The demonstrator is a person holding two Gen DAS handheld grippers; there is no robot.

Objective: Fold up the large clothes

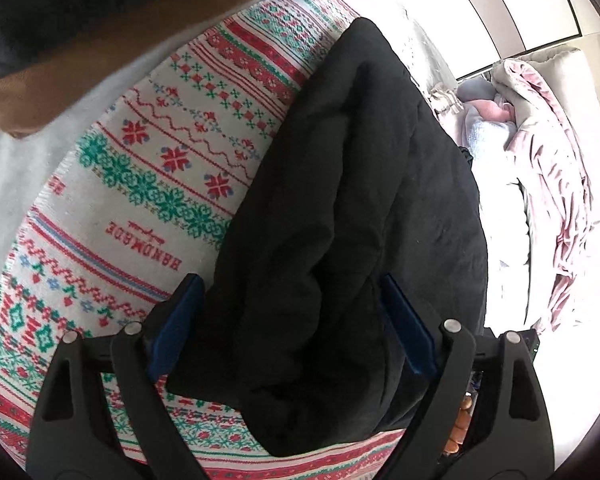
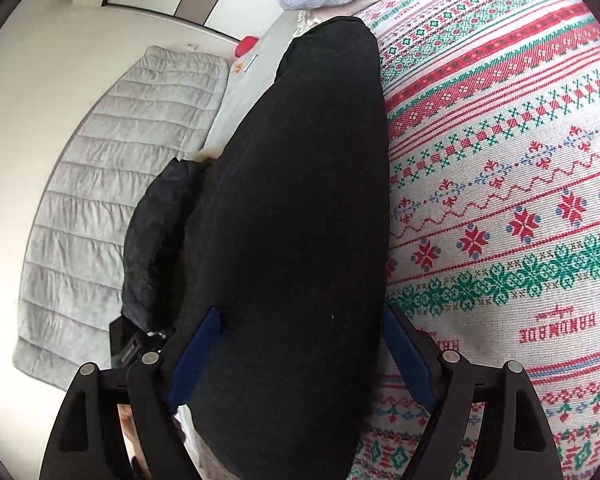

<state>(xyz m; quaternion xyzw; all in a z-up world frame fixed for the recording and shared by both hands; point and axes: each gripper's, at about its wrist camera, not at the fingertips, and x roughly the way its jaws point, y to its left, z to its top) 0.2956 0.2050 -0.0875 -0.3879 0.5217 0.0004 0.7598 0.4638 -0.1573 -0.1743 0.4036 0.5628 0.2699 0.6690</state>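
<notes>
A large black garment (image 1: 340, 208) lies bunched on a red, green and white patterned cloth (image 1: 148, 152). My left gripper (image 1: 292, 320) has its blue-padded fingers (image 1: 182, 324) wide apart on either side of a thick fold of the garment. In the right wrist view the same black garment (image 2: 296, 200) fills the middle, running away from the camera over the patterned cloth (image 2: 500, 200). My right gripper (image 2: 300, 352) also stands with its fingers (image 2: 410, 354) spread around the garment's thick edge. Whether either gripper presses the fabric is hidden by the folds.
A pink and grey blanket pile (image 1: 540, 152) lies to the right in the left wrist view. A grey quilted pad (image 2: 112, 184) lies on the floor to the left in the right wrist view, with a black padded item (image 2: 152, 240) beside it. A brown and dark garment (image 1: 60, 40) hangs at the upper left.
</notes>
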